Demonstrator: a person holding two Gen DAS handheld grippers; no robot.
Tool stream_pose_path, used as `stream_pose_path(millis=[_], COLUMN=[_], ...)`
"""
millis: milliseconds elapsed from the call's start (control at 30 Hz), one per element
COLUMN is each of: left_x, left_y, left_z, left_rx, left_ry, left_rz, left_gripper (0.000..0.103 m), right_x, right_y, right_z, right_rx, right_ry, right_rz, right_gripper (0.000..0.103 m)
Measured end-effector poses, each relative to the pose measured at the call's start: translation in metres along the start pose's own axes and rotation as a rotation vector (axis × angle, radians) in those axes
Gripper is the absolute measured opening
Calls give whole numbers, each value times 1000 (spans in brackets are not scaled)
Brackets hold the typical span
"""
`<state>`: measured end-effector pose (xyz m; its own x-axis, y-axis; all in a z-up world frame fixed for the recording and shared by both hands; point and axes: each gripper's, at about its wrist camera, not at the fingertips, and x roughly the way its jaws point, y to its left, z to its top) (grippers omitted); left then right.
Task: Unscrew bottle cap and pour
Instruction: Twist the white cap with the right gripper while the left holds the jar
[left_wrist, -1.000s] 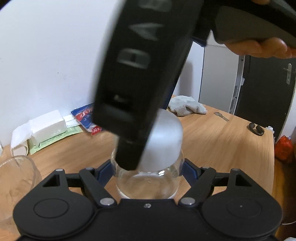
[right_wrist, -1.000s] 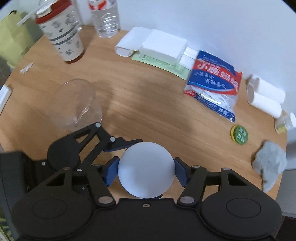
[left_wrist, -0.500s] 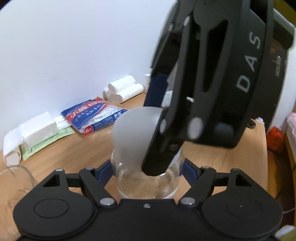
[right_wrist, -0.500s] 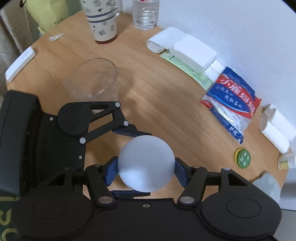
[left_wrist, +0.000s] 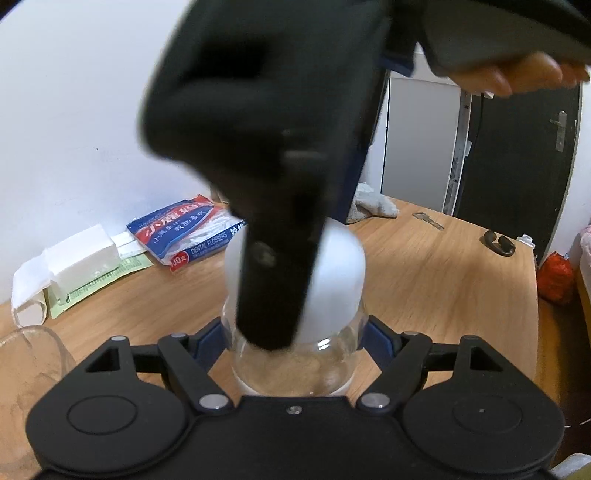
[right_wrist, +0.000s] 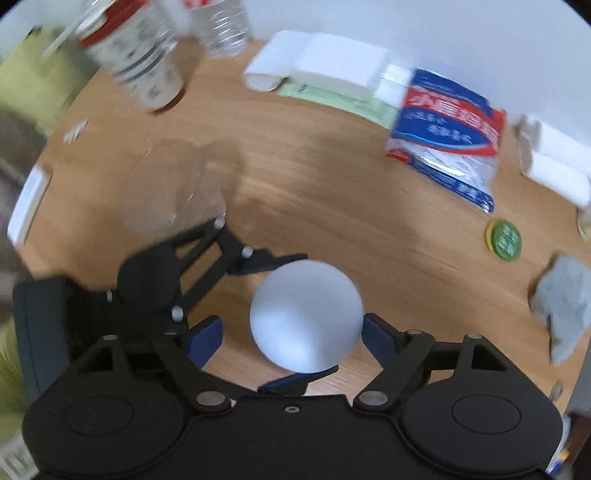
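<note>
A clear glass bottle (left_wrist: 295, 369) with a frosted white dome cap (left_wrist: 340, 273) stands on the wooden table. My left gripper (left_wrist: 295, 343) is shut on the bottle's body, one blue pad on each side. My right gripper (right_wrist: 291, 336) points down over the cap (right_wrist: 306, 314), and its jaws are opening. The cap sits between them; a gap shows at the left pad, while the right pad lies close to the cap's edge. In the left wrist view the right gripper (left_wrist: 277, 184) is a blurred black mass hiding part of the cap. An empty clear glass (right_wrist: 173, 188) stands left of the bottle.
A dental flosser bag (right_wrist: 443, 144), white boxes (right_wrist: 332, 66), a red-lidded paper cup (right_wrist: 136, 55) and a water bottle (right_wrist: 221, 29) line the far side. A grey cloth (right_wrist: 565, 306) and a green disc (right_wrist: 504, 240) lie to the right. A key (left_wrist: 428, 220) lies near the table's edge.
The right gripper has rolled about the cap and its pads, which pressed on the cap before, have spread off it. The left gripper and the bottle have stayed put.
</note>
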<state>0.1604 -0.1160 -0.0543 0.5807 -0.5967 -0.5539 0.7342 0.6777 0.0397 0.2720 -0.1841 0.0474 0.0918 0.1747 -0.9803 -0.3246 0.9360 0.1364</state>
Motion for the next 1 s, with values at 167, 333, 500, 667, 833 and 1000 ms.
stream_pose_path(millis=[167, 333, 500, 667, 833, 1000], left_x=[-1, 1, 3, 4, 2, 0], left_y=[-8, -13, -9, -4, 3, 11], left_z=[-1, -3, -3, -5, -4, -2], left_rx=[20, 17, -15, -20, -39, -46], left_ry=[-7, -8, -20, -26, -22, -16], left_rz=[36, 66, 61, 36, 6, -13], left_gripper=[79, 79, 79, 79, 78, 78], right_x=[3, 8, 10, 9, 8, 8], right_y=[1, 7, 14, 16, 21, 24], right_z=[1, 0, -3, -9, -12, -11], right_rx=[85, 101, 41, -49, -156, -236], right_ry=[7, 9, -41, -87, -95, -89], right_rz=[-45, -77, -107, -104, -115, -117], right_gripper=[76, 69, 69, 69, 69, 69])
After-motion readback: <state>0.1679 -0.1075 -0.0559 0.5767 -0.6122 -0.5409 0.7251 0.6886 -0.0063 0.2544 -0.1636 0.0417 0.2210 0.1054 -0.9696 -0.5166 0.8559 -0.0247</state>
